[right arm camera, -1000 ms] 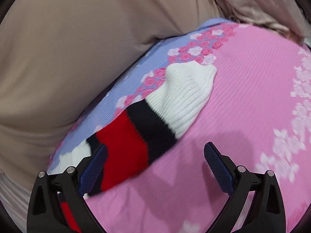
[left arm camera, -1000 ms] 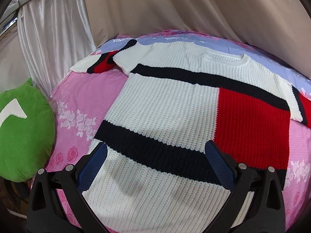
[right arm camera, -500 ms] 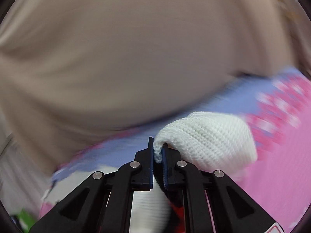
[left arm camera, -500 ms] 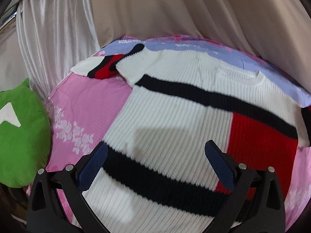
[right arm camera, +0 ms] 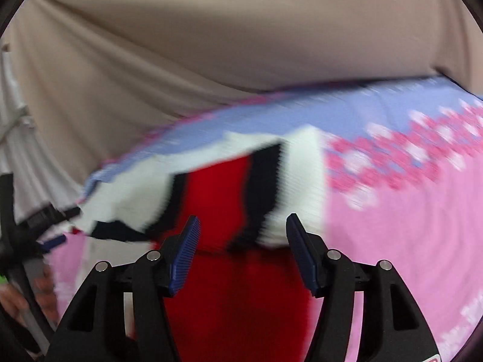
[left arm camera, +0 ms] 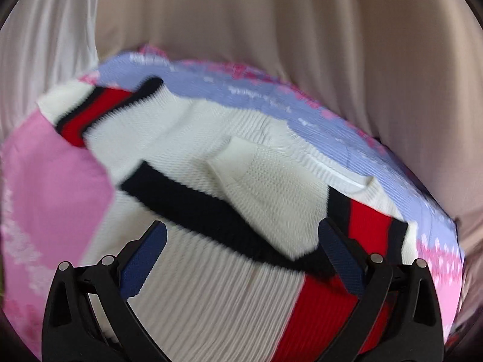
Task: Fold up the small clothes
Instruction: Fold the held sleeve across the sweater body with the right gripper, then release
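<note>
Right tongs (right arm camera: 243,252) have just been opening, nothing between them now: white cuff released, sleeve folded onto the white, black and red knitted sweater (left arm camera: 211,286) below. Left tongs (left arm camera: 241,259) gaping above its chest, empty.

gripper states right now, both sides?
Left gripper: open, nothing held, over the sweater.
Right gripper: open; jaws have just been opening, folded sleeve lies released beyond them.

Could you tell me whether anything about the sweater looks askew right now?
Only one sleeve is folded across the sweater; the other sleeve lies spread on the bedsheet, so it looks lopsided.
</note>
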A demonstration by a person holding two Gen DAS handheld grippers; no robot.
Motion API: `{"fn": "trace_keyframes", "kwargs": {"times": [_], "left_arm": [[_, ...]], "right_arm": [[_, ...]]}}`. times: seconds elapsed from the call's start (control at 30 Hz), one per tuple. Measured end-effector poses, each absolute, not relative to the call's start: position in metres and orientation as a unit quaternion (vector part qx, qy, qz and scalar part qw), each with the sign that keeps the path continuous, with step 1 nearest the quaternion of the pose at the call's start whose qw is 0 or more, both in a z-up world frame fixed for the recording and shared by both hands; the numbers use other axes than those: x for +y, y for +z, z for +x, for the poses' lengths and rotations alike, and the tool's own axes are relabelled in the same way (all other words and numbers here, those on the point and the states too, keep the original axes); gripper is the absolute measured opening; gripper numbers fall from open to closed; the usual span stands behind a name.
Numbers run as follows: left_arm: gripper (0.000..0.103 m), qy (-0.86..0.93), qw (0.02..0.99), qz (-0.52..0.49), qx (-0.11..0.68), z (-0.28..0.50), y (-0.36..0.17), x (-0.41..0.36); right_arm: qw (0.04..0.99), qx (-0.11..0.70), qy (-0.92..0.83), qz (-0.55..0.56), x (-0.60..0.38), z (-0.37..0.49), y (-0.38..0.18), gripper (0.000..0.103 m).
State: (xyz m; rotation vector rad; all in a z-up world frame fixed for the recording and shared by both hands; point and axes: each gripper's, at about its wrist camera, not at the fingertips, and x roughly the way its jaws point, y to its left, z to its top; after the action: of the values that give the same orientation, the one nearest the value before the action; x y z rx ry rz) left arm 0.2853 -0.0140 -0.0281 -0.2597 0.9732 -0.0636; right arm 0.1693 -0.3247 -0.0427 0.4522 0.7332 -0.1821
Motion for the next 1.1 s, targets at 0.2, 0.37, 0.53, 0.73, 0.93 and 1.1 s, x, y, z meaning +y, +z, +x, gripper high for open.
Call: {"fn": "trace_keyframes", "kwargs": {"times": [0.2, 0.37, 0.53, 0.73, 0.93, 1.1], "left_arm": [[0.076, 0.008, 0.858, -0.115, 0.500, 0.317, -0.078, -0.033], [0.082, 0.013, 0.869, -0.062, 0.491, 0.316, -0.086, -0.047], [0.082, 0.009, 0.871, -0.080, 0.485, 0.309, -0.077, -0.040], [0.092, 0.071, 0.887, -0.158, 0.428, 0.301, -0.030, 0.065], [0.096, 0.205, 0.848, -0.255, 0.417, 0.340, -0.049, 0.241], [0.093, 0.246, 0.811, -0.323, 0.422, 0.385, -0.089, 0.325]], "right_arm": [[0.876, 0.393, -0.146, 0.240, -0.364, 0.196, -0.067, 0.060], [0.864, 0.412, -0.162, 0.241, -0.368, 0.206, -0.080, 0.028], [0.842, 0.421, -0.196, 0.274, -0.383, 0.191, -0.092, 0.035], [0.889, 0.379, -0.175, 0.191, -0.330, 0.178, -0.019, 0.039], [0.916, 0.376, -0.048, 0.131, -0.221, 0.141, 0.004, 0.049], [0.894, 0.427, 0.035, 0.132, -0.148, 0.125, -0.013, 0.049]]}}
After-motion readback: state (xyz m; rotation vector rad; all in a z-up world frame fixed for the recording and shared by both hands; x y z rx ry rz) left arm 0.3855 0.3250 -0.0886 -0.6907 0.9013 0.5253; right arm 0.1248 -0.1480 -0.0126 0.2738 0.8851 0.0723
